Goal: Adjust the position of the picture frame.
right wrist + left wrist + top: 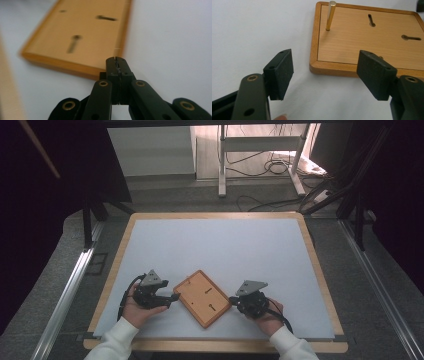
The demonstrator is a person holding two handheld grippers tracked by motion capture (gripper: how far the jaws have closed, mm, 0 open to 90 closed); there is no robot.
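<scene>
A flat wooden board (202,297) with a raised rim lies turned at an angle on the white table top, near the front edge. It has two keyhole slots (371,20) and a thin brass peg (330,15) standing up near one corner. My left gripper (172,300) is open just left of the board; in the left gripper view its jaws (325,56) stand wide apart before the board's (362,32) near corner, nothing between them. My right gripper (231,300) is shut at the board's right corner. Its closed tips (116,60) sit at the rim of the board (82,32), with nothing visibly pinched.
The white sheet (215,250) covers a table with a wooden border (320,280). Metal rails (70,290) run along both sides of the table. Beyond the far edge stand a white frame's legs (222,165) and loose cables (272,167) on the floor.
</scene>
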